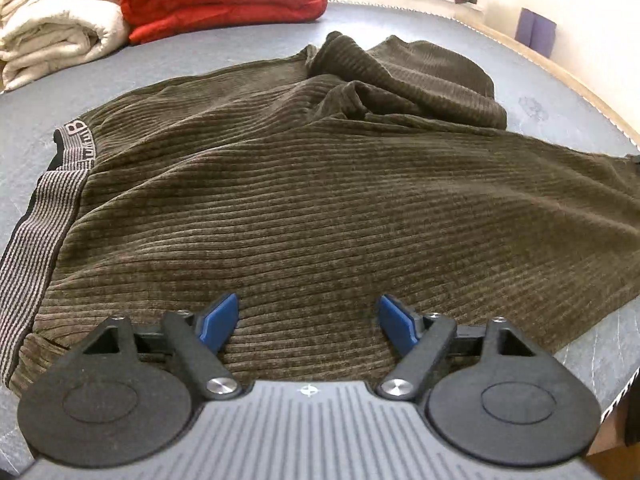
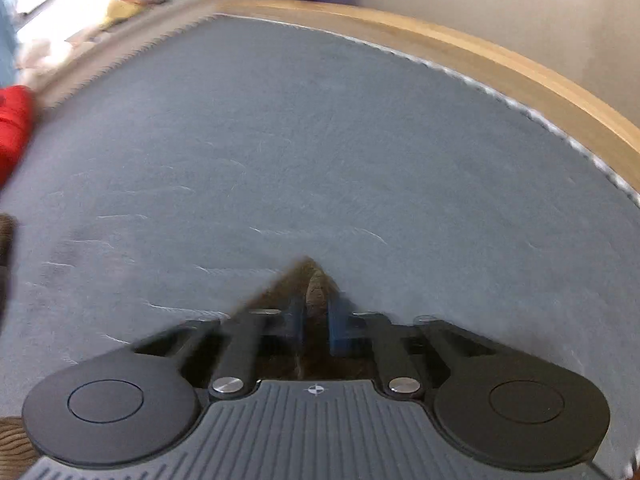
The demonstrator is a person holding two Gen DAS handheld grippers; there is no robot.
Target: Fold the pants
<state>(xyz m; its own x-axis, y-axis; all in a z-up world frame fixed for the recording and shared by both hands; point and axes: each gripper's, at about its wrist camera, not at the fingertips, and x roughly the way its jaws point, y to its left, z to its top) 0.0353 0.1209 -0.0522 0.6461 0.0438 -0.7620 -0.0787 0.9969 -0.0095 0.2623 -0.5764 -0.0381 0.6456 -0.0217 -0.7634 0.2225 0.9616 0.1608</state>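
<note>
A grey-blue cloth-covered table (image 1: 248, 52) fills both views and carries everything else; its wooden rim (image 2: 520, 76) curves round the far side, ahead and to the right of the right-hand jaws. The pants (image 1: 320, 200), dark olive-brown ribbed corduroy, lie spread over the table directly ahead of and under the left-hand jaws, the cloth mostly flat near them and bunched into loose folds at the far end. Their striped grey waistband (image 1: 44, 216), with pale lettering on it, runs down the edge well to the left of those jaws. Beyond the pants, far ahead and to the left, a folded red blanket (image 1: 224, 0) sits on the table, with a stack of folded cream blankets (image 1: 56, 28) touching it on its left. No box, basket or other container shows in either view. The left gripper (image 1: 308, 318) hangs just over the corduroy with its jaws spread wide, the blue pads (image 1: 218, 322) standing apart and nothing between them; whether the tips touch the cloth cannot be told. The right gripper (image 2: 316, 312) has its jaws pressed nearly together, pinching a small peak of the pants' fabric that pokes up ahead of the tips; this view is blurred. Bare table stretches ahead of those jaws, and a sliver of the red blanket shows at the far left edge.
</note>
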